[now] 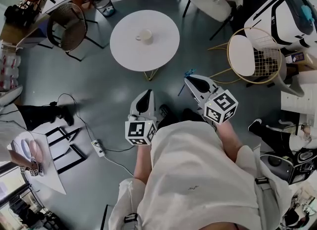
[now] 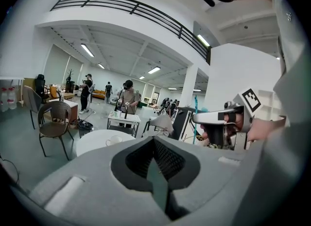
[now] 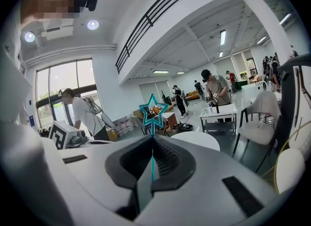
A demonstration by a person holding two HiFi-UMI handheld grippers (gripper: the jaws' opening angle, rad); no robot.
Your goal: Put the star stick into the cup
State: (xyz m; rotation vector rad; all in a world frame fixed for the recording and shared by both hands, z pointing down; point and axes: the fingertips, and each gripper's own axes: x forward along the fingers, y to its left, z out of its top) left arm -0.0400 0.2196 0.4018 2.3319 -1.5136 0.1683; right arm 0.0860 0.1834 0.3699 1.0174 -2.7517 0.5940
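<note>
The right tongs point(image 3: 152, 140) were closed on the stick point(image 3: 153, 111). The thin teal shaft ran up the seam where the jaws met, and the open star stood clear beyond their tips. In the head view the star end showed as a small blue shape just past the nose of those tongs. The left tongs point(image 2: 154, 140) had their jaws together with nothing between them, and were held beside the right pair, a little further back.

Ahead of both lay bare floor, then the round white counter point(image 1: 163, 51). The cup point(image 1: 144, 36) stood upright on it near the middle, alone and well apart from the stick. From the left tongs' view the cup point(image 2: 113, 141) sat just above the jaws, on the near part of the counter.

The step in hand looked like the carry: the stick was gripped and the cup not yet reached. The next move would call for bringing the right tongs out over the counter until the stick stood above the cup's mouth. The tongs would then need tipping down, since they pointed nearly level. Because the star led, it would probably go in first, so the points had to clear the rim. The jaws should part only once the stick was inside, and the left tongs had no clear job.
</note>
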